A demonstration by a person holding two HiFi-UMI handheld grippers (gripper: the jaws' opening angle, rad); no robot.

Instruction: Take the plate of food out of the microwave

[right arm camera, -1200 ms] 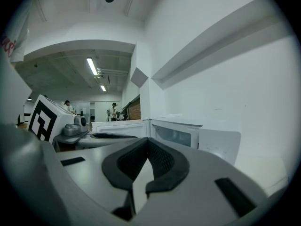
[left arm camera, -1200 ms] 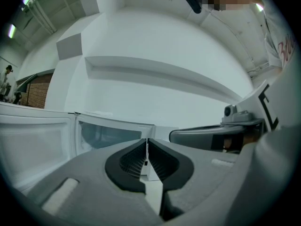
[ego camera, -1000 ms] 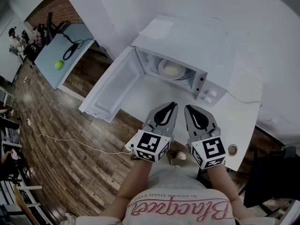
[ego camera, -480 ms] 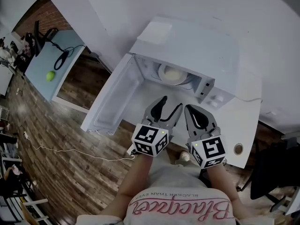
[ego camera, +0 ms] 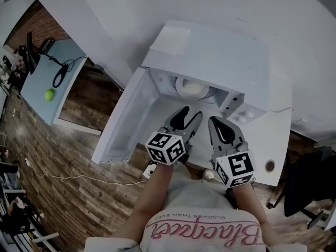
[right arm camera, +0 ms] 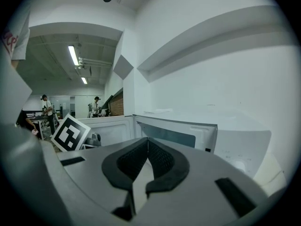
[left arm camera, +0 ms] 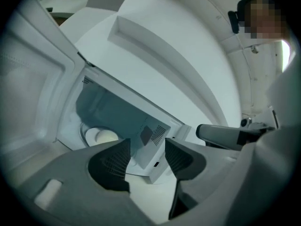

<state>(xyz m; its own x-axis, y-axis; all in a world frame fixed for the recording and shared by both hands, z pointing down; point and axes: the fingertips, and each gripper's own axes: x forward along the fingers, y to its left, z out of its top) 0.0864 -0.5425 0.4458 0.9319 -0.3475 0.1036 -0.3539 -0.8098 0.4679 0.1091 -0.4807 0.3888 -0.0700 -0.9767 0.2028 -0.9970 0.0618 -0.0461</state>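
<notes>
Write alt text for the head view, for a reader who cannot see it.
A white microwave stands with its door swung open and a plate of food inside. Before it the person holds the left gripper, its jaws just opening, nothing between them, and the right gripper, shut.

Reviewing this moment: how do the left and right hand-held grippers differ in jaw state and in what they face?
The left hand-held gripper has jaws apart, just opening, with nothing between them; the right hand-held gripper has jaws together. The left one looks into the open microwave at the plate; the right one's view shows no plate. Both are empty and in front of the microwave.
</notes>
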